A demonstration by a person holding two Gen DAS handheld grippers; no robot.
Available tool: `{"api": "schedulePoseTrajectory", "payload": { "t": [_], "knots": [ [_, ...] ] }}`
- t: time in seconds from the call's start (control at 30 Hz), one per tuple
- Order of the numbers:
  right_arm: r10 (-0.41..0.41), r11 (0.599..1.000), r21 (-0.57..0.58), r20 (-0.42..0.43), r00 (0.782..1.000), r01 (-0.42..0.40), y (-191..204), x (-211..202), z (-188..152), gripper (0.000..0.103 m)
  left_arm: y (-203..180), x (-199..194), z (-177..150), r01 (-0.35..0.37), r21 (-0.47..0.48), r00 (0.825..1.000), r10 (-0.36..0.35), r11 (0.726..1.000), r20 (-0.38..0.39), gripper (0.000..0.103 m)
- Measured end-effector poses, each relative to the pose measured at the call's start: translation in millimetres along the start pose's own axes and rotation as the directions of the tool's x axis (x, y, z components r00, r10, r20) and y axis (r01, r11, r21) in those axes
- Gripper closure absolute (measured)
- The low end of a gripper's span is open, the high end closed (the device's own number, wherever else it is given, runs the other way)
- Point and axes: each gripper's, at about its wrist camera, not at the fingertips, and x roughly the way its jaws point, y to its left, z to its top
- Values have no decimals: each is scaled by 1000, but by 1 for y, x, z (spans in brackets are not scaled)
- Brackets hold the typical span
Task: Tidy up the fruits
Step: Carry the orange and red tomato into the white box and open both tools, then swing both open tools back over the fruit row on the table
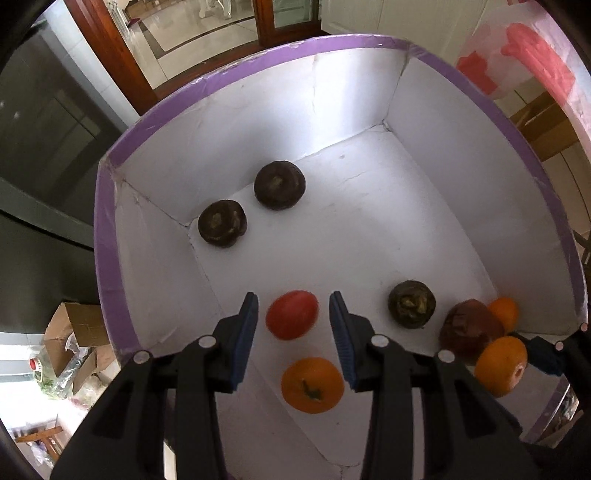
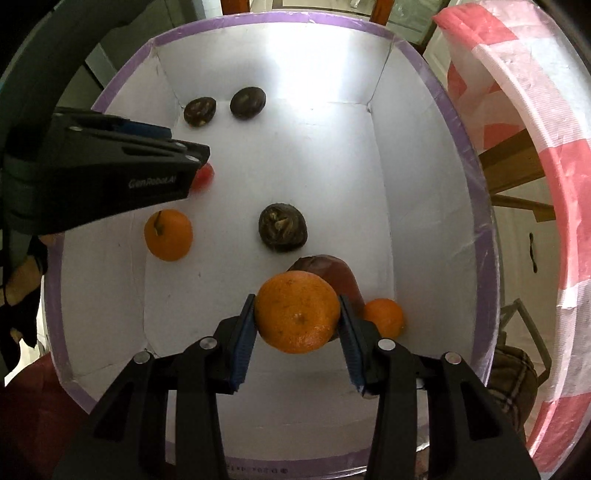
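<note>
A: Fruit is all in the white box (image 1: 436,122)?
B: Yes. The right gripper (image 2: 297,314) squeezes an orange (image 2: 297,312) near the right wall. The left gripper (image 1: 293,319) is wide around a red tomato (image 1: 291,319). Sorting looks barely begun.

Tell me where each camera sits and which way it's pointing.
Left wrist: rides the left gripper, looking down along its open jaws into the purple-rimmed white box at a red tomato; the right gripper shows at the edge.
Right wrist: rides the right gripper, looking into the same box, jaws shut on an orange; the left gripper enters from the left.
Shared: box, three dark round fruits, stemmed orange, tomato.
</note>
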Motion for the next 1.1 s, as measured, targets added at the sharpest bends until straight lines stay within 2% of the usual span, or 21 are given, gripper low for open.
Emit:
{"api": "schedulePoseTrajectory", "payload": {
  "t": [0.27,0.37,0.4,0.43,0.8,0.93,1.1],
  "knots": [
    [-16,1000,-11,18,1000,16,5,-1,3,60,-3,-1,2,3,6,1000,-3,1000,3,47],
    [-19,1000,-11,32,999,20,5,-5,3,57,-5,-6,4,7,9,1000,-7,1000,12,35],
    [-17,1000,-11,38,999,17,5,-7,3,50,-5,-8,4,-3,8,1000,3,1000,18,21],
    [-18,1000,-10,50,999,19,4,-10,3,48,-4,-13,5,-20,1,999,20,1000,37,15],
    [-26,999,24,179,983,22,-5,-55,1,40,8,-65,27,-67,-40,987,72,997,145,15],
    [-35,999,42,250,968,25,-12,-83,-3,39,-2,-96,40,-85,-23,974,88,996,207,13],
    [-43,997,78,341,939,17,-30,-119,-14,36,-34,-138,56,-120,35,946,103,992,307,8]
  ]
}}
